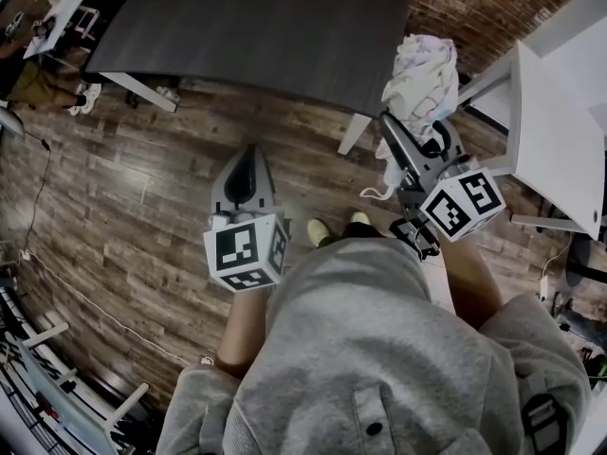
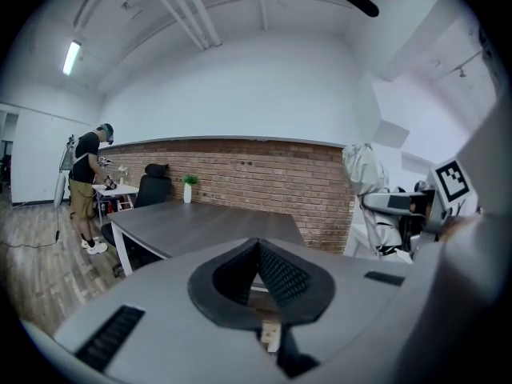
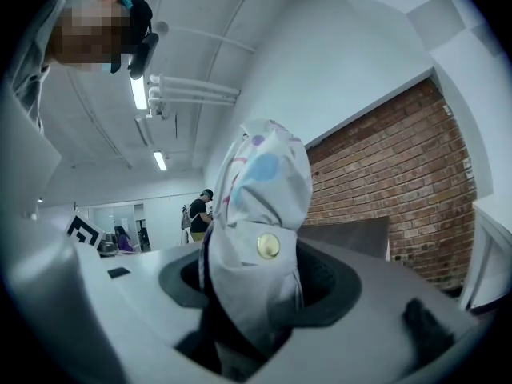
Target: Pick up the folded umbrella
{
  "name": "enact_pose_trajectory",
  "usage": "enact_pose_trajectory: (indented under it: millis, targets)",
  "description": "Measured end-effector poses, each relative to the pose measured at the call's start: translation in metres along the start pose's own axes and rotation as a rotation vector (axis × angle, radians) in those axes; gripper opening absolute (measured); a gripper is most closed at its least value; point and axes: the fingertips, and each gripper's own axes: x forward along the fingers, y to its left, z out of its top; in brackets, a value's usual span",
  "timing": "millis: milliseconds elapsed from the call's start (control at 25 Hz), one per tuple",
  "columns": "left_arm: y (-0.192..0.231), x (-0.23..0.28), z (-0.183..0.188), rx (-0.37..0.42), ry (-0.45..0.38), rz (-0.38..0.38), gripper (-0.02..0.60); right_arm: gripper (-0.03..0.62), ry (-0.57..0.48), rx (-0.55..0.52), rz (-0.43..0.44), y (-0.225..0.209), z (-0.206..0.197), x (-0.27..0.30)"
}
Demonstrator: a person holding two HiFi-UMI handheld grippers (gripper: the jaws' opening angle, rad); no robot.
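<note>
The folded umbrella [image 1: 422,74], white cloth with pastel dots and a brass snap button, stands upright in my right gripper [image 1: 398,140], which is shut on its lower part. In the right gripper view the umbrella [image 3: 264,198] fills the gap between the jaws of the right gripper [image 3: 256,290] and rises above them. My left gripper [image 1: 248,159] hangs over the wood floor at the left, well apart from the umbrella. Its jaws meet at the tip with nothing between them, as the left gripper view also shows for the left gripper [image 2: 258,250].
A dark grey table [image 1: 266,27] stands ahead, and a white table [image 1: 560,131] is at the right by the brick wall [image 1: 493,3]. My feet [image 1: 320,230] are on the wood floor. Another person [image 2: 88,186] stands by a far desk with an office chair [image 2: 152,186].
</note>
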Motion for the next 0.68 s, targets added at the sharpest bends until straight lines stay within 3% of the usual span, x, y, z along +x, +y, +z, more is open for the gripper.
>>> enact_pose_trajectory:
  millis: [680]
  targets:
    - [-0.019,0.013,-0.006,-0.001,0.017,-0.036,0.014,0.252,0.024,-0.006,0.001,-0.01,-0.007,0.0]
